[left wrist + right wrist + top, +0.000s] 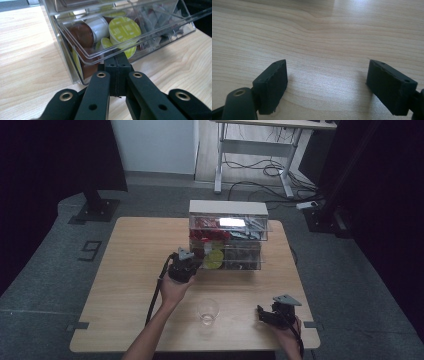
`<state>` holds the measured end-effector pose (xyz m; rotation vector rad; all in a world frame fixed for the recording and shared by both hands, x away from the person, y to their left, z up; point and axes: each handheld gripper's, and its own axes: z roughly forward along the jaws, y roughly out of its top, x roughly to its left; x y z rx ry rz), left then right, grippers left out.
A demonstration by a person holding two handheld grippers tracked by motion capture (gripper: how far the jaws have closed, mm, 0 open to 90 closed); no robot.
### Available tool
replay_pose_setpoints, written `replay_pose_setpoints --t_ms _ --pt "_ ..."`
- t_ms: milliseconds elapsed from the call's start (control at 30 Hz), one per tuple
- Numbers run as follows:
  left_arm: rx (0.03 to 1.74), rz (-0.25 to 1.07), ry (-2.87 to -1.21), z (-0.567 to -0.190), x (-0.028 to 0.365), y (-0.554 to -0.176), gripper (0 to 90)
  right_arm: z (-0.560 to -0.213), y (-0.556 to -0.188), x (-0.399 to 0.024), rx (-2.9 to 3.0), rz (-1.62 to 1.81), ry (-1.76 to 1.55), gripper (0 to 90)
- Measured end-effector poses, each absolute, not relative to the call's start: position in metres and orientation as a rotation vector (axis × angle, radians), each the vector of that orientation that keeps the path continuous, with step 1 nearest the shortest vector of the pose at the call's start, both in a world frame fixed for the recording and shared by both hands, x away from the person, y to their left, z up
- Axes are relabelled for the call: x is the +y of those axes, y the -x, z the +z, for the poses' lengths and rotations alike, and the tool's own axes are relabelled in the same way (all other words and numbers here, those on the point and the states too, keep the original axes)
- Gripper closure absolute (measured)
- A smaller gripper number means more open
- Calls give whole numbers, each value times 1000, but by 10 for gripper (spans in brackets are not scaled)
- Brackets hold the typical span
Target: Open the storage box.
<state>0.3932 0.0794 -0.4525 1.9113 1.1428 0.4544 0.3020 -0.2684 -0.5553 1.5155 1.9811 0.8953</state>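
Note:
A clear drawer cabinet [227, 208] stands at the back middle of the wooden table [130, 270]. Its bottom drawer [82, 56] is pulled out a little and holds coffee capsules: a green-lidded one [124, 30], a brown one [81, 33] and a silver one. My left gripper [117, 57] is shut, jaws pressed together, with the tips right at the drawer's front rim; nothing shows between them. In the high view the left gripper [194, 267] sits at the drawer's left front. My right gripper [262, 313] rests open on the table's near right corner, over bare wood [327, 82].
An empty clear glass [208, 311] stands on the table between the two hands, near the front edge. Dark sachets [160, 22] fill the cabinet's right side. Desk legs and cables [270, 170] lie on the floor beyond the table.

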Motion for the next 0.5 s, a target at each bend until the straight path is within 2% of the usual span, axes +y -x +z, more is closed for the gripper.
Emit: replay_pose_setpoints --t_ms 500 --pt "1135 474 -1906 -439 79 -399 900 -555 -302 -268 1983 896 -1516 170"
